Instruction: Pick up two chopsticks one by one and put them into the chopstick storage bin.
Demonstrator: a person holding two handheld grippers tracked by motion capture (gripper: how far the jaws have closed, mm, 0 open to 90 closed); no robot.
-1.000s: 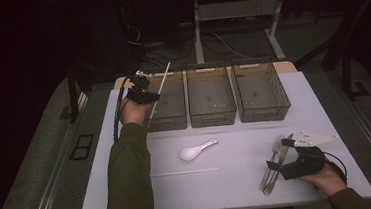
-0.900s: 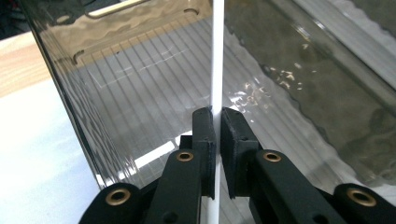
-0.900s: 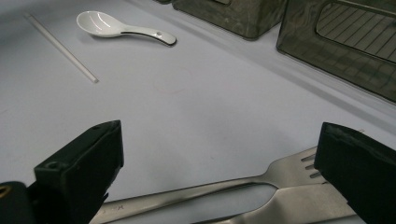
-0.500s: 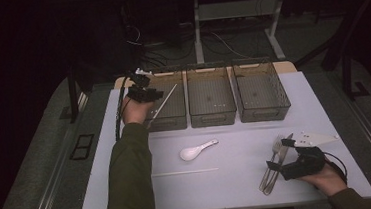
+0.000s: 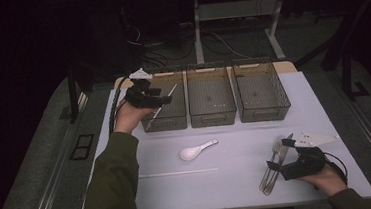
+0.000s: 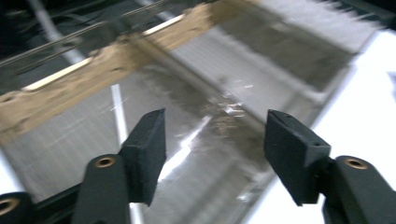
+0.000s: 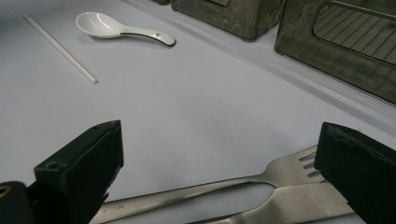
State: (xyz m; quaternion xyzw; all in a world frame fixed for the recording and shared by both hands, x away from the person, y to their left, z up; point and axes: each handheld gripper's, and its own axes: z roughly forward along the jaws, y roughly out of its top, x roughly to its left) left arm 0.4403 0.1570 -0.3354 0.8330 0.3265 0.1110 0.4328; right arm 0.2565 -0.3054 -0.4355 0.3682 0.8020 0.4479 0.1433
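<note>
My left gripper hovers over the left of three wire baskets. Its jaws have just been opening, and in the left gripper view nothing is between them. A thin white stick lies slanted inside that basket, free of the pads, and appears again on the basket floor. My right gripper rests low at the table's front right, open wide. Two metal forks lie flat under its jaws; the right gripper view shows a fork untouched on the white tabletop.
A white ceramic spoon lies mid-table. A second white stick lies near the front edge. The middle basket and right basket stand in a row at the back.
The left gripper held the white stick pointing up over the left basket; its jaws have opened and the stick now lies slanted in the basket. The left hand rose a little. The right hand kept still.
</note>
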